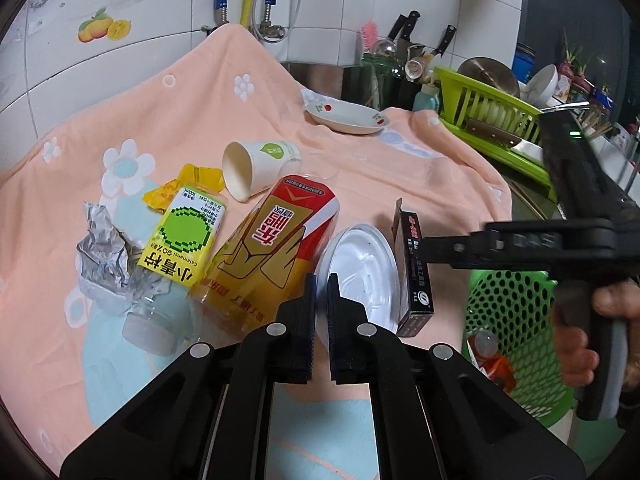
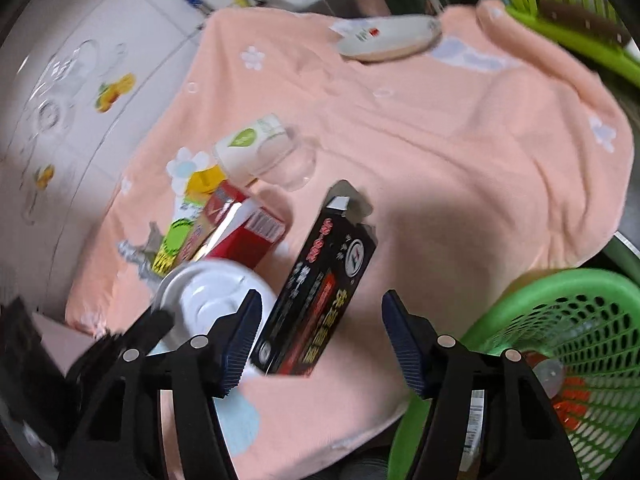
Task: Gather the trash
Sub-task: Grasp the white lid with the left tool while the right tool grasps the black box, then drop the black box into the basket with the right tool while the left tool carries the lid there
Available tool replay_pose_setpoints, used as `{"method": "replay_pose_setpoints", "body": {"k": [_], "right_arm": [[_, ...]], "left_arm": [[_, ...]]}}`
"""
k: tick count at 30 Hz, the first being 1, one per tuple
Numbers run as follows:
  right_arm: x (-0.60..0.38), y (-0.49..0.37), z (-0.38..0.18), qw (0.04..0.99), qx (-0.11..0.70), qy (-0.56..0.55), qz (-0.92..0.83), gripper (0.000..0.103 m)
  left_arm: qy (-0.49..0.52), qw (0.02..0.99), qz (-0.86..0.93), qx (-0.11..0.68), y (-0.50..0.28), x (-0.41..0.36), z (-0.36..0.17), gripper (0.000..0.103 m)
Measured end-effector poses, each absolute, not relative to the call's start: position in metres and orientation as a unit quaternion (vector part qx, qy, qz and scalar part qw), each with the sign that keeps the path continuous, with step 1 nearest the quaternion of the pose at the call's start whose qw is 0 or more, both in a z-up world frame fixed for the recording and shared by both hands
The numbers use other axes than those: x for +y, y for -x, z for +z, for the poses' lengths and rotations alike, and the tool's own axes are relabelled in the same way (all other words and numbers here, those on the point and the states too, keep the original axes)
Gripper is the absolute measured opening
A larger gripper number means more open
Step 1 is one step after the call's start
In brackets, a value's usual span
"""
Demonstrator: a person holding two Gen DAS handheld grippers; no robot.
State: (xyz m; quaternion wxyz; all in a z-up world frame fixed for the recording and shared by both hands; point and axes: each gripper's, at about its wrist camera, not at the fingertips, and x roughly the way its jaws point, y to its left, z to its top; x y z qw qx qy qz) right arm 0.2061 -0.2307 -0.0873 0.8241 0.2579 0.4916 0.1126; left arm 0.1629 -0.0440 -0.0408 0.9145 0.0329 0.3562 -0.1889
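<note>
L gripper (image 1: 321,289) clenched on the rim of the round white plastic lid (image 1: 360,272), lid tilted up off the peach flower-print towel (image 1: 320,148) covering the desk. R gripper (image 2: 320,332) released, jaws wide apart, nothing pinched; the black rectangular carton w/ red print (image 2: 320,280) lies between and ahead of its fingers, just beside the lid. Left of the lid: red-gold drink carton (image 1: 276,240), yellow-green labelled clear bottle (image 1: 180,244), crumpled silver foil (image 1: 104,252), tipped white paper cup (image 1: 256,168). Green perforated plastic basket (image 2: 580,320) at desk edge on the right, w/ some trash inside.
</note>
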Motion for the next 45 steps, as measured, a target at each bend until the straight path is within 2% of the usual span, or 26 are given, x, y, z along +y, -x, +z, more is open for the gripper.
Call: {"method": "replay_pose_setpoints", "body": {"k": [4,14,20,33,45], "right_arm": [[-0.229,-0.216,-0.1,0.809,0.501,-0.285,0.118,0.054],[-0.219,-0.228,-0.113,0.797,0.506,-0.304,0.125,0.054],[-0.224,-0.222,-0.111,0.799,0.497,-0.311,0.134,0.05],[-0.277,-0.138,-0.079,0.847,0.469,-0.223,0.116,0.049],[-0.34,-0.07,-0.124,0.846,0.518,-0.126,0.007,0.049]], "left_arm": [[-0.032,0.915,-0.187,0.356,-0.162,-0.042,-0.042,0.004],[-0.031,0.913,-0.178,0.365,-0.162,-0.038,-0.048,0.004],[-0.027,0.912,-0.181,0.367,-0.159,-0.04,-0.049,0.004],[-0.03,0.911,-0.217,0.35,-0.125,-0.063,-0.032,0.004],[-0.041,0.892,-0.282,0.351,-0.093,-0.118,-0.032,0.004]]}}
